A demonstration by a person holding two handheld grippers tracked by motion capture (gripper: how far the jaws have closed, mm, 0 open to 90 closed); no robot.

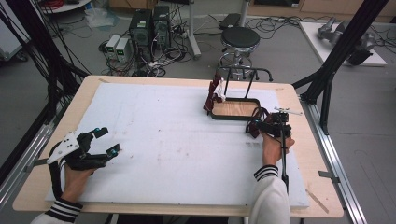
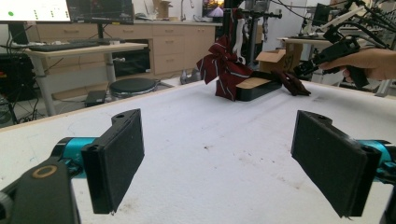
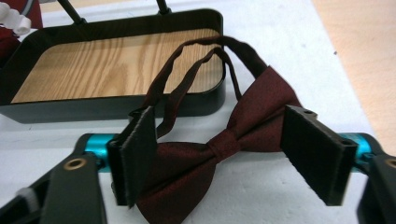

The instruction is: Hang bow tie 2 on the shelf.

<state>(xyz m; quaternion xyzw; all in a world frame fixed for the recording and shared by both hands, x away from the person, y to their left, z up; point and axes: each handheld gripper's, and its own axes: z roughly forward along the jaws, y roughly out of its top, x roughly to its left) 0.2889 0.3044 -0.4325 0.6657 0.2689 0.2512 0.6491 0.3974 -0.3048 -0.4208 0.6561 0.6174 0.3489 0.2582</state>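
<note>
A dark red bow tie (image 3: 224, 144) lies on the white foam board just in front of a black tray with a wooden floor (image 3: 112, 109), its strap looped over the tray's near rim. My right gripper (image 3: 224, 154) straddles the tie, one pad at each wing; the jaws stand open and I see no squeeze. From above, the right gripper (image 1: 261, 125) sits by the tray's (image 1: 233, 117) near right corner. A second, striped bow tie (image 1: 212, 93) hangs at the tray's left end. My left gripper (image 1: 107, 141) rests open and empty at the board's left edge.
A black rail stand (image 1: 243, 70) rises over the tray. The white foam board (image 1: 163, 140) covers most of the wooden table. Beyond the far edge are a stool (image 1: 239, 38), computers (image 1: 149, 25) and cables. Black frame posts (image 1: 336, 56) flank the table.
</note>
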